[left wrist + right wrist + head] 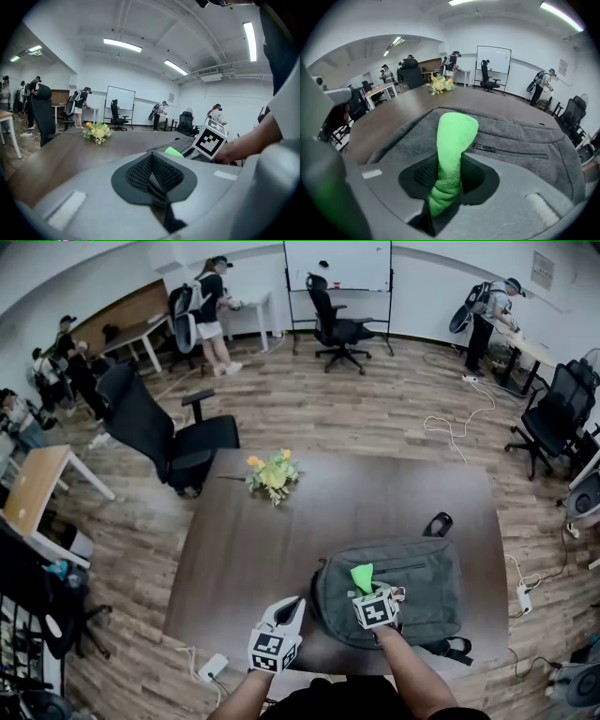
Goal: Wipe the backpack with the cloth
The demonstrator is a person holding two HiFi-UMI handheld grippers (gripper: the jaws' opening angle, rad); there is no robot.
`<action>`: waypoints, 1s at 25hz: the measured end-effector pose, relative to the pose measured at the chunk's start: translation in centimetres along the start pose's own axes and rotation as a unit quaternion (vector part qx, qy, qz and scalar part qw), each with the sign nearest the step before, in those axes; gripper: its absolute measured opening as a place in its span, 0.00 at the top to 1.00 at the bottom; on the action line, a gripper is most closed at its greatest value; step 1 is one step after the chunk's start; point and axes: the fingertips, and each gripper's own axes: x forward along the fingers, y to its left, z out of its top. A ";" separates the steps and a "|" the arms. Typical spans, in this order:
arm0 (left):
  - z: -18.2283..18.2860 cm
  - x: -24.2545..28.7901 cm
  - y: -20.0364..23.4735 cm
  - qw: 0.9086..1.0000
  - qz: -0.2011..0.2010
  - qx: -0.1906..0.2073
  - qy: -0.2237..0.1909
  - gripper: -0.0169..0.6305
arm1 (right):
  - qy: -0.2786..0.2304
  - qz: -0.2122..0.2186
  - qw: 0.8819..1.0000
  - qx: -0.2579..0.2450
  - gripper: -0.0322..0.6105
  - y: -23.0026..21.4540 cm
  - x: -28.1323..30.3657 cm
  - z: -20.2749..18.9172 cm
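A grey backpack (412, 592) lies flat on the dark table (244, 549), near its front right corner. My right gripper (366, 585) hovers over the backpack's left half, shut on a bright green cloth (362, 575). In the right gripper view the rolled cloth (452, 154) sticks out from between the jaws over the backpack's (511, 136) grey fabric and zip. My left gripper (286, 615) sits just left of the backpack near the table's front edge, jaws together with nothing in them. From the left gripper view the cloth (173, 151) shows beside the right gripper's marker cube (210, 138).
A small bunch of yellow flowers (273, 474) lies at the table's far side. A black office chair (159, 432) stands behind the table's left corner. A white power strip (214, 667) lies on the floor by the front left corner. People stand at desks far back.
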 end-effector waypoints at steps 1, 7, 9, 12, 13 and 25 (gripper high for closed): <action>0.2 0.1 -0.2 1.000 -0.002 0.002 -0.002 0.94 | 0.001 -0.005 1.000 0.006 0.78 -0.6 -0.2 -0.2; 1.9 1.2 -1.1 1.000 -0.014 0.016 -0.014 0.94 | 0.011 -0.042 0.998 0.038 0.78 -4.8 -1.5 -1.7; 2.3 1.4 -1.4 1.000 -0.018 0.019 -0.017 0.94 | 0.013 -0.052 0.998 0.044 0.78 -6.0 -2.0 -2.0; 2.8 1.6 -1.9 0.999 -0.023 0.023 -0.023 0.94 | 0.014 -0.072 0.996 0.045 0.78 -7.6 -2.9 -2.4; 3.0 1.6 -2.1 0.999 -0.023 0.024 -0.026 0.94 | 0.013 -0.081 0.996 0.043 0.78 -8.2 -3.2 -2.4; 4.5 1.9 -2.1 0.998 -0.027 0.037 -0.047 0.94 | 0.006 -0.161 0.986 0.052 0.78 -14.4 -6.7 -4.0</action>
